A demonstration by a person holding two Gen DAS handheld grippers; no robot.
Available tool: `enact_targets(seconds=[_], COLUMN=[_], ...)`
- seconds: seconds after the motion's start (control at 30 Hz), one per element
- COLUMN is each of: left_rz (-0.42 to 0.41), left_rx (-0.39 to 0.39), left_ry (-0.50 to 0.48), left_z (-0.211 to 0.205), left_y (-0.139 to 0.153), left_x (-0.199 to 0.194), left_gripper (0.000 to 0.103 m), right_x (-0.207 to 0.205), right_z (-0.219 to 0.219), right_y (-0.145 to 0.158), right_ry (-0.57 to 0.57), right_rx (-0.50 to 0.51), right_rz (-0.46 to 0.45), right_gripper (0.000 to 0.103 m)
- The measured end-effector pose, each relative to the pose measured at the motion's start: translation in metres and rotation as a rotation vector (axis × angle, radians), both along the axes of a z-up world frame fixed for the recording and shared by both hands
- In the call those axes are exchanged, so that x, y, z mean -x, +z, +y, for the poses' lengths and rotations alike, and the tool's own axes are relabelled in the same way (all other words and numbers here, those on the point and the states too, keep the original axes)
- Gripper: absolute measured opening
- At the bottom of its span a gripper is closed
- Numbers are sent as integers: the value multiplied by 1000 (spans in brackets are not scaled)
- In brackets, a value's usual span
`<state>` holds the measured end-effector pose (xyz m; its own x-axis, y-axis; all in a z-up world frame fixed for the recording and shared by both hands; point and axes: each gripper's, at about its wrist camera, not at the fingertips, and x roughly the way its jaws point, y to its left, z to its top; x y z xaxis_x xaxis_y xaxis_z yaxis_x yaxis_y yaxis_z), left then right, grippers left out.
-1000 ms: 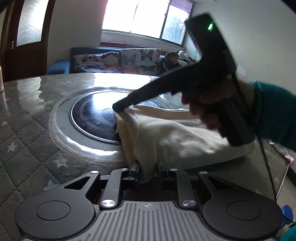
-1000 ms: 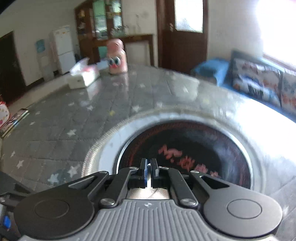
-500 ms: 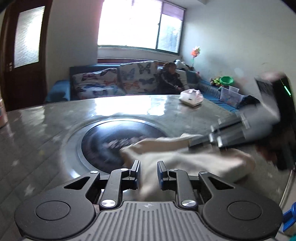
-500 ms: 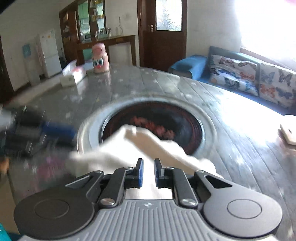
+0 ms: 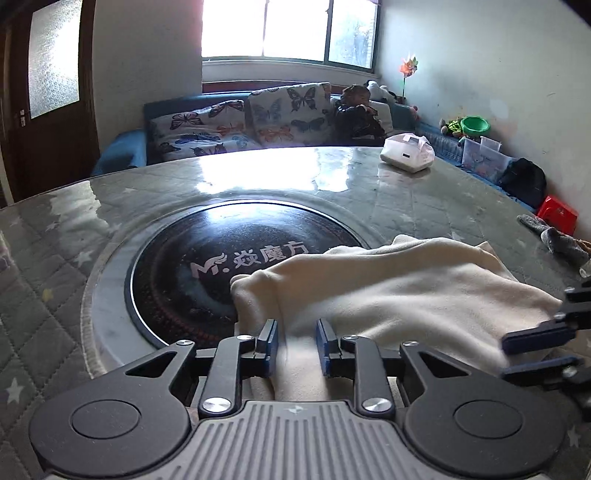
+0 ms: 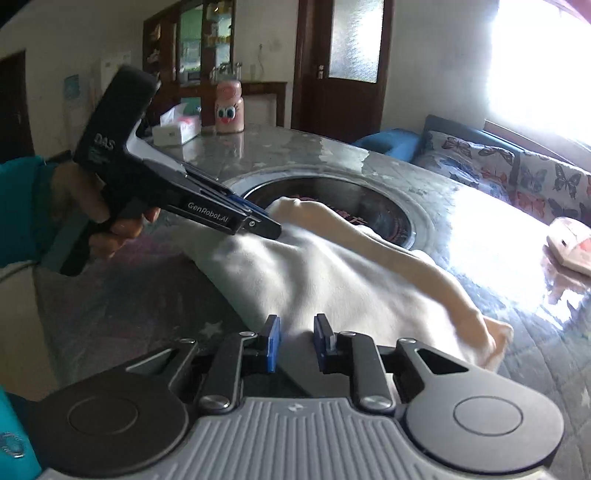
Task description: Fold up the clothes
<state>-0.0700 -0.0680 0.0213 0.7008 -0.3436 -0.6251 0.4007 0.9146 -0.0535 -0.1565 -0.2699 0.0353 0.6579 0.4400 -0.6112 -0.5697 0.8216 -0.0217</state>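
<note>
In the left wrist view, the left gripper (image 5: 295, 345) is seen with its jaws standing apart, and a fold of the cream cloth (image 5: 399, 288) lies in the gap between the blue pads (image 5: 271, 347) without being pinched. The cloth is spread in a loose, bunched heap on the quilted, star-patterned table (image 5: 55, 258), with its far left edge lying over the rim of the round black cooktop (image 5: 207, 266) set into the table's middle. At the right edge of this view the right gripper (image 5: 539, 350) is seen from the side, its two fingers parted just beside the cloth's right end. A white tissue box (image 5: 406, 153) rests near the far edge of the table, and a grey sock (image 5: 554, 238) lies at the right side. A sofa with butterfly cushions (image 5: 240, 123) stands beyond the table, under a bright window (image 5: 288, 29).

In the right wrist view, the right gripper (image 6: 295, 345) is shown with jaws apart, the near edge of the cloth (image 6: 332, 280) lying just ahead of and partly between them. The left gripper (image 6: 266, 227) is held in the left hand (image 6: 96, 206) above the cloth's far corner, beside the cooktop (image 6: 369, 199); whether its jaws are parted cannot be told from this angle. A pink bottle with cartoon eyes (image 6: 229, 107) and a tissue box (image 6: 177, 127) stand at the far side of the table.
</note>
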Motion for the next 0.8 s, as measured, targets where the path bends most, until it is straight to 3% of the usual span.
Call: enact_targets(seconds=[0.13, 0.2, 0.4, 0.57, 0.73, 0.8], left_rz=[-24, -36, -86, -116, -94, -87], left_rx=[-37, -49, -69, -35, -9, -4], left_ry=[-1, 5, 4, -135, -275, -329], left_z=[-8, -10, -17, -44, -83, -97], left_y=[4, 6, 17, 26, 17, 13], left_x=[2, 4, 12, 30, 48, 54], left_gripper=[30, 33, 33, 35, 37, 37], right_x=[-1, -2, 6, -21, -49, -53], right_z=[-18, -26, -47, -73, -107, -113], right_y=[7, 2, 4, 18, -5, -12], right_ry=[-102, -144, -128, -269, -430, -450], right_rx=[-52, -60, -78, -141, -268, -291], right_rz=[-11, 26, 84, 68, 227, 243], right_gripper=[25, 25, 25, 25, 25, 25])
